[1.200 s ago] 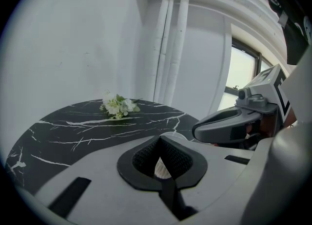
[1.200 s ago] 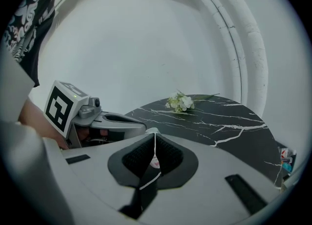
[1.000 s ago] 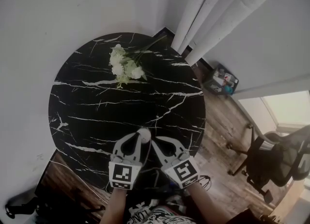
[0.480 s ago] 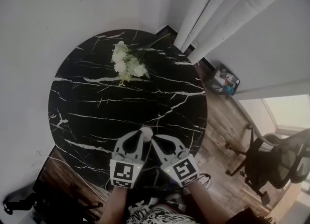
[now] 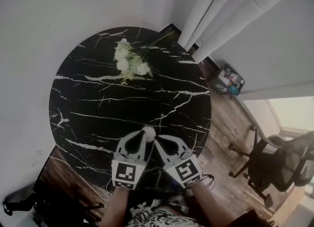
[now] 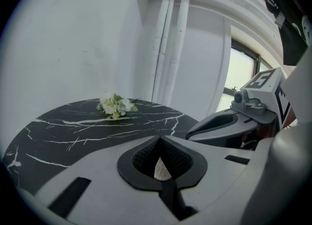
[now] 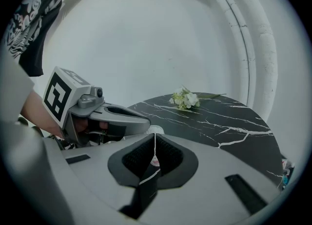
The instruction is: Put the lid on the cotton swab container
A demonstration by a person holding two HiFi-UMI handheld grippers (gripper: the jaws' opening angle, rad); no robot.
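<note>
Head view: the left gripper (image 5: 143, 140) and right gripper (image 5: 158, 141) meet tip to tip above the near rim of the round black marble table (image 5: 98, 98). A small white round container (image 5: 147, 132) sits at their tips.

Left gripper view: the jaws pinch its pale ribbed side (image 6: 160, 169).

Right gripper view: the jaws are pressed on what seems to be a thin white lid (image 7: 155, 143). Hold it level, centre it over the rim, then press.

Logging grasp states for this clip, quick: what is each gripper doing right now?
Left gripper: tongs closed on a small white object, identity unclear.
Right gripper: tongs closed; only a thin pale sliver shows between them.
</note>
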